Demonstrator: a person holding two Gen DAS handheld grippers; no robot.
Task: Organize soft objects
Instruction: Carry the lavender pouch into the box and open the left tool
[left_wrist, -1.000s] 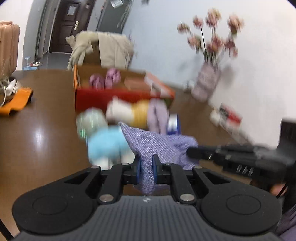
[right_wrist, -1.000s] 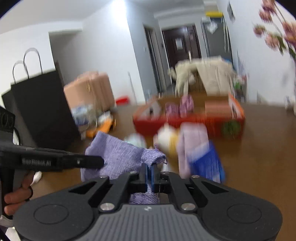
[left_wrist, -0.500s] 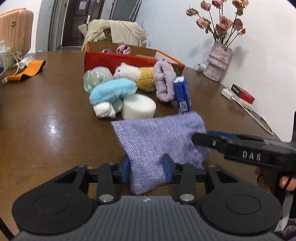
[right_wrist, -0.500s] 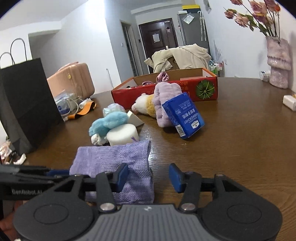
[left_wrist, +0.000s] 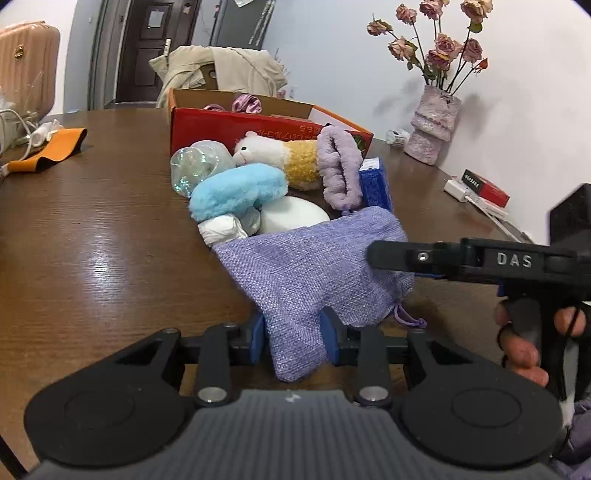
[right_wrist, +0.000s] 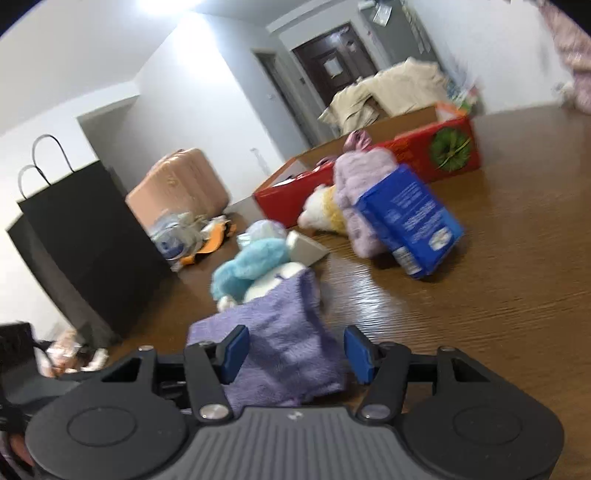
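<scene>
Left tool (left_wrist: 295, 339): pads apart, pouch (left_wrist: 314, 273) corner between, barely touching. Right tool (right_wrist: 295, 350): jaws opening, pouch edge loose between. Pouch on bench (left_wrist: 92, 240), long axis spanning both tools, equally near. Beyond: blue plush (left_wrist: 236, 192), then red box (left_wrist: 229, 125).

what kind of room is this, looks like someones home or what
Most likely a lived-in home, perhaps a dining area: a wooden table, a vase of dried roses against the wall, and a pink suitcase near an entry door.
</scene>
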